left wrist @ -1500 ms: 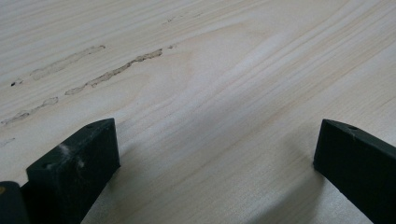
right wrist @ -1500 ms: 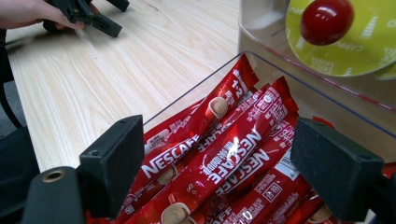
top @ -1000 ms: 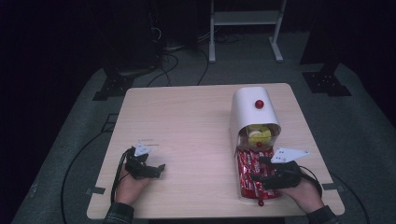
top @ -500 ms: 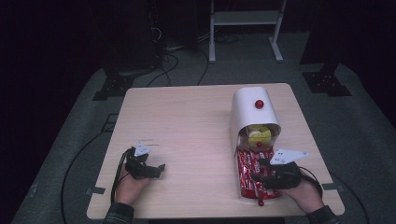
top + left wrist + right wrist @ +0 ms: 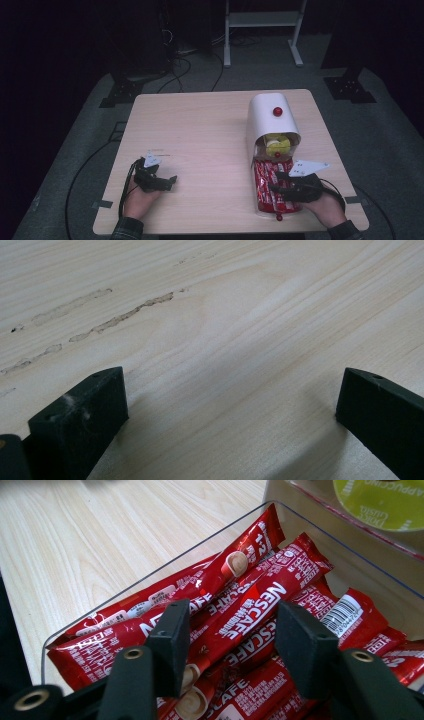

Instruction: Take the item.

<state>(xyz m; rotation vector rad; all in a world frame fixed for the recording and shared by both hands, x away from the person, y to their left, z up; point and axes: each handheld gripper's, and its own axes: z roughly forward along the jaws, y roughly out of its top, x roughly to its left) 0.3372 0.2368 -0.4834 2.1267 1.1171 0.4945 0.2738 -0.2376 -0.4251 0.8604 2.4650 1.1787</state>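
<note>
Right claw (image 5: pixel 227 647) narrowing around a red sachet (image 5: pixel 240 625) in the clear tray (image 5: pixel 165 570) at the table's (image 5: pixel 200 130) near right corner; not yet pinching, grip likely imminent. Left claw (image 5: pixel 230 405) spread, idle, near left edge. Beyond, white dispenser (image 5: pixel 267 117).

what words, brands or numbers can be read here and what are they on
"NESCAFE": on the red sachets lying in the clear drawer, several times over.
"+2": at the end of the upper sachet.
"CAPPUCINO": on the green capsule lid, seen upside down; the smaller line beneath it is too blurred to be sure of.
Barcode digits on a sachet and the small white print on the others: too small to read.
</note>
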